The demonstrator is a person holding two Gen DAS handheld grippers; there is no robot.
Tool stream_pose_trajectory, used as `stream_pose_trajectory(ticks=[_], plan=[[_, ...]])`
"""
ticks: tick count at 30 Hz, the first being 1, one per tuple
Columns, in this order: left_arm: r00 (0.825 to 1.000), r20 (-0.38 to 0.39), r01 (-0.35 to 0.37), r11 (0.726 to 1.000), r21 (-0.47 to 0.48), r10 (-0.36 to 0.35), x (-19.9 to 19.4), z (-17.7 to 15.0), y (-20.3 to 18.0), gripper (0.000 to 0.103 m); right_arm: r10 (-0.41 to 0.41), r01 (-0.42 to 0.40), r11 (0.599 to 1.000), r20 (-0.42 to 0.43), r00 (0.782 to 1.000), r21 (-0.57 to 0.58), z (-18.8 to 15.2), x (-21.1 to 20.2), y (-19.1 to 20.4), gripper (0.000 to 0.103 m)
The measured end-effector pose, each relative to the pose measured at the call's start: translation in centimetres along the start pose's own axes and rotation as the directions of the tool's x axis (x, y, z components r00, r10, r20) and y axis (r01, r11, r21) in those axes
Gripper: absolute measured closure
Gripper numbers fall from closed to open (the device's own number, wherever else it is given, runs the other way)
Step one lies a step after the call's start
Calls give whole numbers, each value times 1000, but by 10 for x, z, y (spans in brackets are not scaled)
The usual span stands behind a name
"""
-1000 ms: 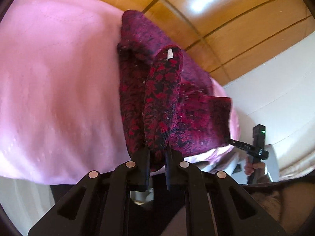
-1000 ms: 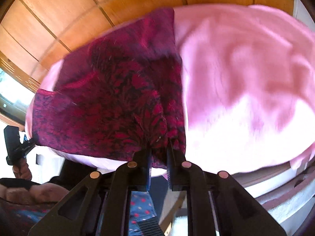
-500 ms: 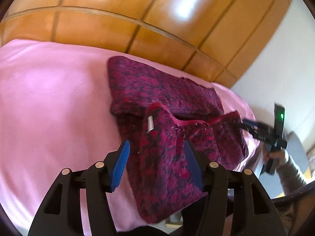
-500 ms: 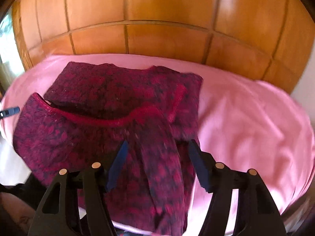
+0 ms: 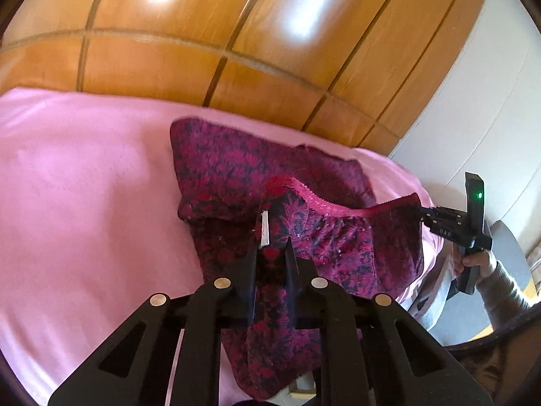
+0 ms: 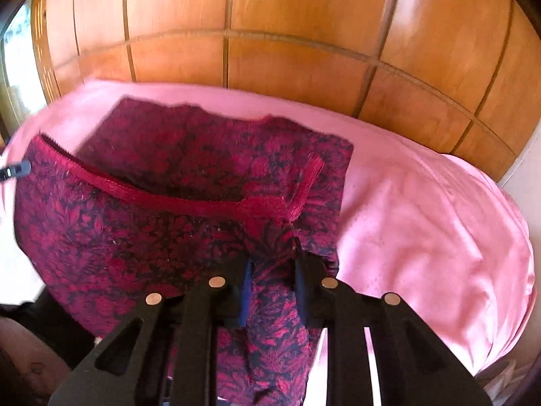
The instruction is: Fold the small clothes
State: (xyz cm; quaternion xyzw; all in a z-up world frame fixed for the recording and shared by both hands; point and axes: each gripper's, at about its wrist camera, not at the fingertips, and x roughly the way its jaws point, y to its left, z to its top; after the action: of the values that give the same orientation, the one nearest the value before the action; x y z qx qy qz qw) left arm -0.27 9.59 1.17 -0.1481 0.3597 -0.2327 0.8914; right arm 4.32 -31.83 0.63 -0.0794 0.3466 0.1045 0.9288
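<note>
A dark red patterned knit garment (image 5: pixel 236 172) lies half folded on a pink bedcover (image 5: pixel 84 186); it also shows in the right wrist view (image 6: pixel 169 155). My left gripper (image 5: pixel 272 253) is shut on one waistband corner beside a white label (image 5: pixel 264 230). My right gripper (image 6: pixel 272 257) is shut on the other corner, by the red waistband trim (image 6: pixel 203 203). The near half of the garment is lifted between both grippers above the flat far half. The right gripper also shows at the right edge of the left wrist view (image 5: pixel 439 220).
A wooden panelled headboard (image 5: pixel 236 34) rises behind the bed. A white wall (image 5: pixel 490 118) stands to the right. The pink bedcover (image 6: pixel 422 203) spreads wide to the right of the garment. A grey chair (image 5: pixel 507 253) stands beside the bed.
Both grippers opened half a second ago over the garment and have now closed on the waistband corners. The near half of the garment is lifted again.
</note>
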Motion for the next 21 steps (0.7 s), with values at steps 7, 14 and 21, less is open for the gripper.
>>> stream_pose_trajectory(ticks=[7, 14, 21], plan=[[994, 106, -35, 998, 48, 30, -8, 39, -9, 90, 56, -69, 991, 112, 992, 116, 39, -12, -24, 84], [990, 103, -104, 994, 17, 101, 42, 87, 15, 91, 11, -30, 984, 111, 994, 176, 85, 34, -36, 84], [981, 56, -186, 982, -32, 188, 100, 132, 48, 91, -48, 21, 961, 91, 995, 277, 129, 86, -58, 84]])
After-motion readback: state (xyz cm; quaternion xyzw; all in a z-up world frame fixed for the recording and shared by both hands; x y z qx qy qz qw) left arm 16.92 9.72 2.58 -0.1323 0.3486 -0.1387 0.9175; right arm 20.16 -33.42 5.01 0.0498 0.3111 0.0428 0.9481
